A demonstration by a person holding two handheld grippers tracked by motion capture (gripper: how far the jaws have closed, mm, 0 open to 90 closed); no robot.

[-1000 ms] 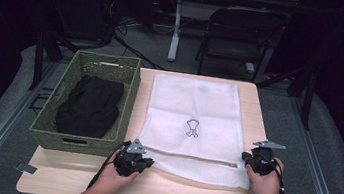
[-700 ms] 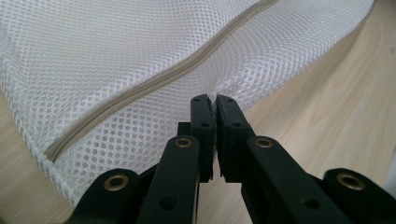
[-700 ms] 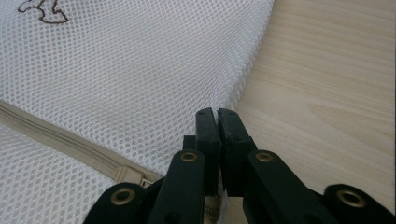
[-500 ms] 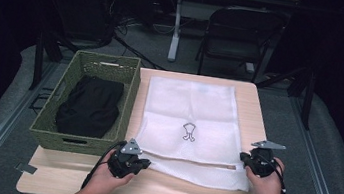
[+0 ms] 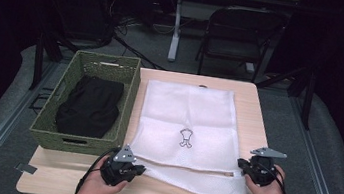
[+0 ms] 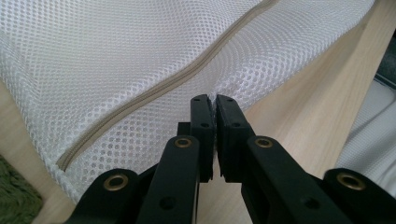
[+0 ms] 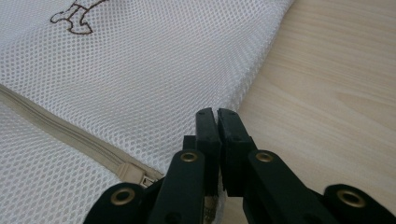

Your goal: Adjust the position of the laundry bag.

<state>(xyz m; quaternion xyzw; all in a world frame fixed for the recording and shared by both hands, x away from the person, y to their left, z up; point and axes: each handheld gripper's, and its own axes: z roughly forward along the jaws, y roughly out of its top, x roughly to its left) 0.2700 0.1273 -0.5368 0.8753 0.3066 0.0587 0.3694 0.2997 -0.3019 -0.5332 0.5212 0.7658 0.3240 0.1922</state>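
- Left gripper [image 6: 213,103] and right gripper [image 7: 216,116], jaws pinched shut, are each nipping the white mesh zip bag [image 5: 186,129] at the worktop's near edge.
- Risk: thin mesh slipping out w/ uneven lifting, or the beige zip [image 6: 159,88] snagging.

Right claw [image 7: 215,113] low at the edge of the white mesh bag [image 7: 140,74], its two black jaws pressed together, tips meeting right where mesh gives way to wood. A beige zipper [image 7: 60,130] runs across at the left, slider [image 7: 140,178] just beside the jaws. Brown stitched figure [image 7: 74,16] up top. Pale wooden tabletop [image 7: 327,93] lies to the right.
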